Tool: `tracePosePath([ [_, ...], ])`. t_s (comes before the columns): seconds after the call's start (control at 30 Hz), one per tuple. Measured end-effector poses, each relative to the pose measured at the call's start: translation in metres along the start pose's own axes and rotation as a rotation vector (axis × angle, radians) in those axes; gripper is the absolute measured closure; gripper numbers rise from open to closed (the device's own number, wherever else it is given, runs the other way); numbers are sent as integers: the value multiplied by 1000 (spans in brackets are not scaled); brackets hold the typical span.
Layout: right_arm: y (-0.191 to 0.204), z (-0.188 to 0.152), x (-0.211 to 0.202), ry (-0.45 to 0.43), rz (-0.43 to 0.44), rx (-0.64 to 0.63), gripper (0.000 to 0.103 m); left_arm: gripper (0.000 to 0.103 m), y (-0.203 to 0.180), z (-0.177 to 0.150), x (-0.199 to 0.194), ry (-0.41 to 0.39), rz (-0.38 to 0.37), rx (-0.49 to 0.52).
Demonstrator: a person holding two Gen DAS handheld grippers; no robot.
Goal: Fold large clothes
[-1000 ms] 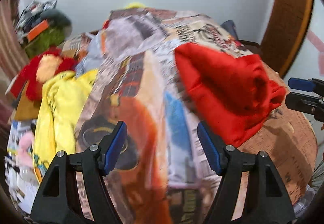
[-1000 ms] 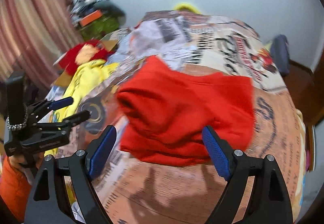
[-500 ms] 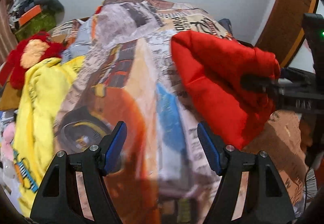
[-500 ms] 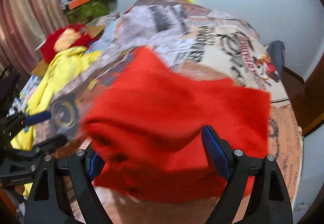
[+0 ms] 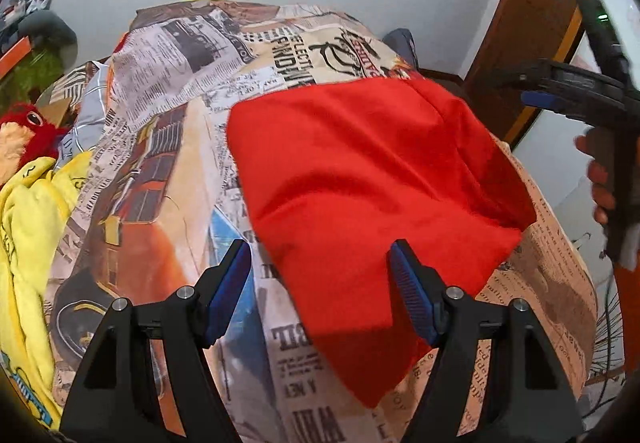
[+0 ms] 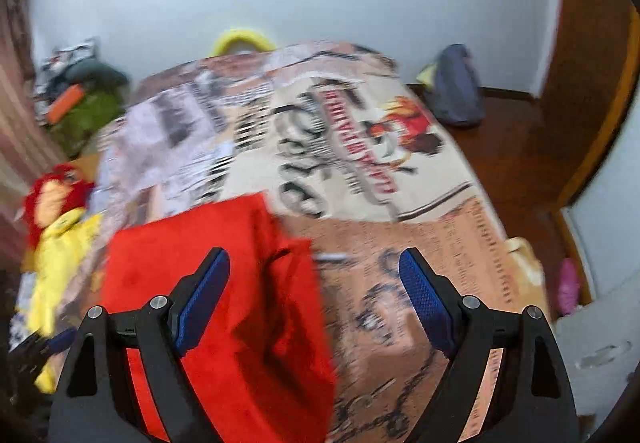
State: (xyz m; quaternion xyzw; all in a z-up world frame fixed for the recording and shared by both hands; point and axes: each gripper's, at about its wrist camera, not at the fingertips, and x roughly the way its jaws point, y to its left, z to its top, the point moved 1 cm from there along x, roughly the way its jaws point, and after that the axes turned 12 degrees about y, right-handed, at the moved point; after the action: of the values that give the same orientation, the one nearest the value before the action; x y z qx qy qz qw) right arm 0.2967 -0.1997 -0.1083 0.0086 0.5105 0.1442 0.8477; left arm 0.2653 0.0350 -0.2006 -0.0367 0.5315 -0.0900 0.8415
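Garment [image 5: 360,179], red, part-folded on bed [image 5: 160,179], spreading toward 1 o'clock of left gripper [image 5: 320,285]; both grippers' fingers apart, empty; advise pinching near corners low, right gripper [image 6: 314,301] working 9 o'clock edge.

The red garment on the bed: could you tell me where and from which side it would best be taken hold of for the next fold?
Probably at the pointed near corner of the red garment, which hangs toward the bed's front edge. It tapers to a free tip on the printed bedspread, so the open left gripper, already just above, could come down from the near side and pinch it.
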Motion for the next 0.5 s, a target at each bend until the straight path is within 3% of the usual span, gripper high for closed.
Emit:
tracePosePath([
  [0.13,28,-19,15,68,92,-98,19,30,-2,-5,12,22,12,-9],
  [0.3,26,-46,58,184,39,-136,19,23,1,-21,11,19,66,-13],
  [0.4,-12,-51,75,226,14,-33,19,21,2,-32,7,10,107,12],
  [0.47,-44,-54,79,261,112,79,18,18,4,-37,4,4,117,11],
  [0.5,-57,-57,78,274,118,137,18,18,6,-39,2,5,121,5],
])
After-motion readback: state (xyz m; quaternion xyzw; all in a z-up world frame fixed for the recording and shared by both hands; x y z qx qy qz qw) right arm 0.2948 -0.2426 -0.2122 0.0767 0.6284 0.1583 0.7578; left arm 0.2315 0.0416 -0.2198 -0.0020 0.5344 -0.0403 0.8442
